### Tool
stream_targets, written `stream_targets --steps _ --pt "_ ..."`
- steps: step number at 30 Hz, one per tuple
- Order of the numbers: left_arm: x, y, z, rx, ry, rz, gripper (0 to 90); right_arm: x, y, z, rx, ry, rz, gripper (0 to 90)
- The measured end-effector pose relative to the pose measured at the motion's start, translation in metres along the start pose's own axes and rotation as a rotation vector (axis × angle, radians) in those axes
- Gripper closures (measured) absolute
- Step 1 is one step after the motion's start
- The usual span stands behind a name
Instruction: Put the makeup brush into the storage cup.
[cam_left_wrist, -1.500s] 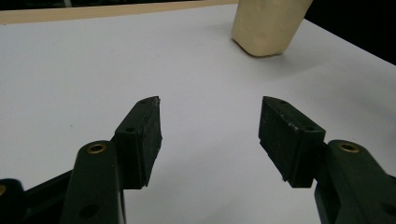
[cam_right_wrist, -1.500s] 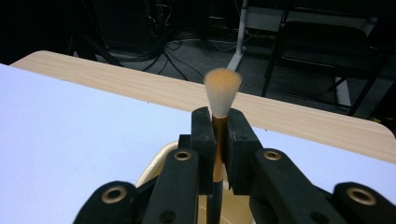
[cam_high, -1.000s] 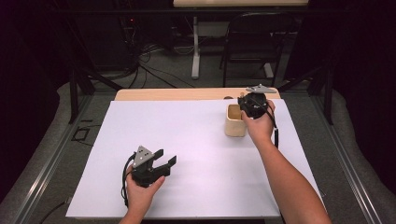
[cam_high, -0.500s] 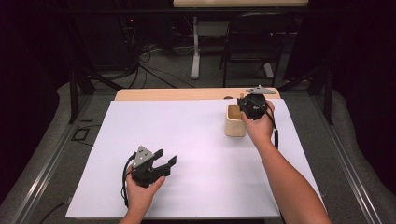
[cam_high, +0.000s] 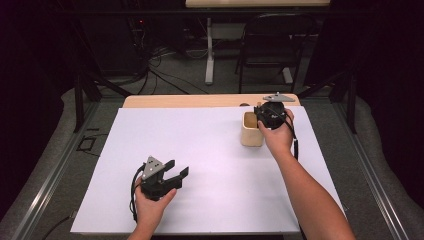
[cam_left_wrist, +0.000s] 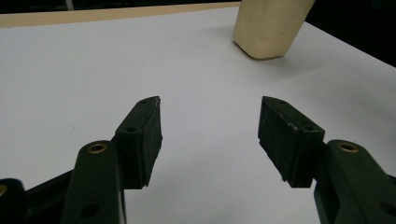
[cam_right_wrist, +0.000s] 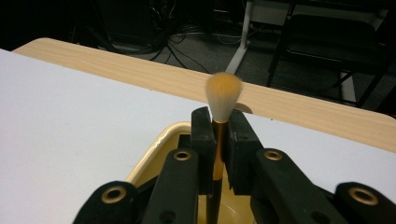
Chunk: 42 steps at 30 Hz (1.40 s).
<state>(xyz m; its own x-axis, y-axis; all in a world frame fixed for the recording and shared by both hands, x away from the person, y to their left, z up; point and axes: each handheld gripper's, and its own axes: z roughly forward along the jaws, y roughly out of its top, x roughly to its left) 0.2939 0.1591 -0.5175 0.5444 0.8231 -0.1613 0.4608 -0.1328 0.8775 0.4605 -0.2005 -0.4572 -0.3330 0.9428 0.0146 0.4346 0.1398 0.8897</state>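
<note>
A cream square cup (cam_high: 251, 130) stands at the back right of the white table sheet (cam_high: 200, 150); it also appears far off in the left gripper view as the cup (cam_left_wrist: 270, 25). My right gripper (cam_right_wrist: 218, 122) is shut on a brush (cam_right_wrist: 223, 93) with a gold handle and soft orange-tipped bristles pointing up, held over the cup's rim (cam_right_wrist: 154, 149). In the high view the right gripper (cam_high: 260, 116) hovers at the cup's right side. My left gripper (cam_high: 176, 170) rests near the front left, open, with nothing between its pads (cam_left_wrist: 142, 135).
A wooden table edge (cam_high: 200, 100) runs behind the white sheet. Beyond it are a black chair (cam_high: 272, 45), desk legs and floor cables. Dark curtains flank both sides.
</note>
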Motion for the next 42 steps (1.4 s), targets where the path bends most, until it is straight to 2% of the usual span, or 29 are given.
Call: stream_targets --steps 13,14,16,19,23,29,42 --pt "-0.0001 -0.0003 0.0002 0.001 0.002 -0.002 40.1 0.0003 -0.0013 0.0016 0.012 0.016 -0.004 78.9" --pt "0.0 -0.0003 0.0002 0.003 0.002 -0.003 40.0 0.0 -0.0013 0.002 0.013 0.021 -0.003 75.1" --pt "-0.0002 -0.0004 0.0004 0.003 0.002 -0.006 40.0 0.0003 -0.0012 0.0025 0.022 0.036 0.018 61.9" --pt "-0.0004 -0.0004 0.0008 0.006 0.001 0.001 40.0 0.0015 -0.0011 0.0036 -0.005 0.042 0.02 46.8" --pt "-0.0012 -0.0005 0.0011 0.004 0.0 0.001 40.0 0.0034 -0.0015 0.0046 0.008 0.039 -0.005 38.4" --pt "-0.0008 -0.0004 0.0007 0.003 0.001 0.001 40.0 0.004 -0.0013 0.0049 0.001 0.023 -0.024 37.1" --pt "-0.0011 -0.0003 0.0011 0.003 0.001 0.004 40.0 0.003 0.0011 0.0001 -0.006 0.024 -0.018 37.1"
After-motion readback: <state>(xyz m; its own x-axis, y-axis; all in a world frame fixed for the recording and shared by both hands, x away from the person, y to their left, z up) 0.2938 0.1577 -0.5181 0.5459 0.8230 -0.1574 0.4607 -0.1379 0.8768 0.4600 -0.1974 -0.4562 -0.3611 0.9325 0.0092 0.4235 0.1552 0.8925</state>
